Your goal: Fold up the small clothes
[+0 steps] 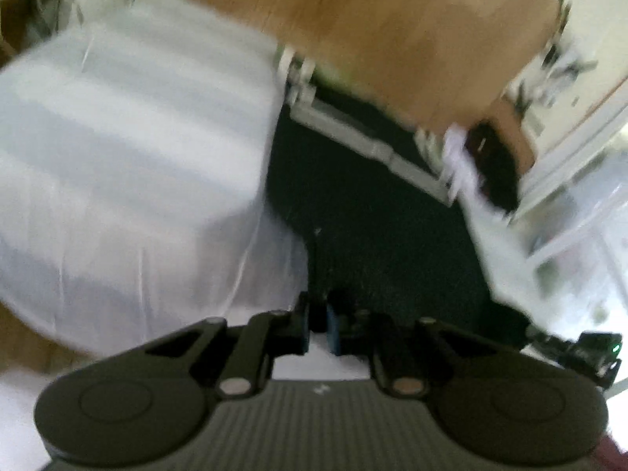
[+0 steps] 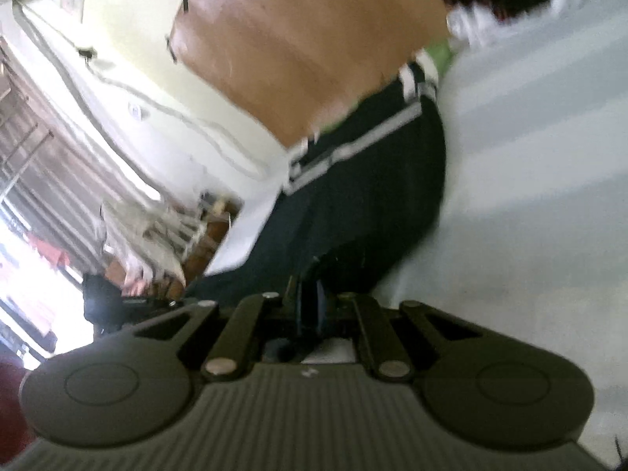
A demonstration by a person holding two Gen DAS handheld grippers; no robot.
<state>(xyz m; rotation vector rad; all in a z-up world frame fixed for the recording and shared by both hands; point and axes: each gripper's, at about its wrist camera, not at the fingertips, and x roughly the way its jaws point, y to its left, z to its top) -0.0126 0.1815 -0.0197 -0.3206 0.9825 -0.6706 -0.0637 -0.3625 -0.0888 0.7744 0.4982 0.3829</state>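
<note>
Probably a home bedroom: white-sheeted bed [image 1: 129,149], wooden wardrobe [image 2: 298,47].

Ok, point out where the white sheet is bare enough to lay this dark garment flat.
Left wrist view: the white sheet lies bare left of the dark garment that the left gripper pinches. Right wrist view: bare sheet runs right of the garment above the right gripper. It is crowded along the white-striped hem by the brown board.

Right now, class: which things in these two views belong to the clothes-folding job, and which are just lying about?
Belongs to the job:
dark garment with a white stripe
left gripper, shut on it
right gripper, shut on it
white sheet beneath

Just lying about:
wooden cabinet
wall cable
</note>
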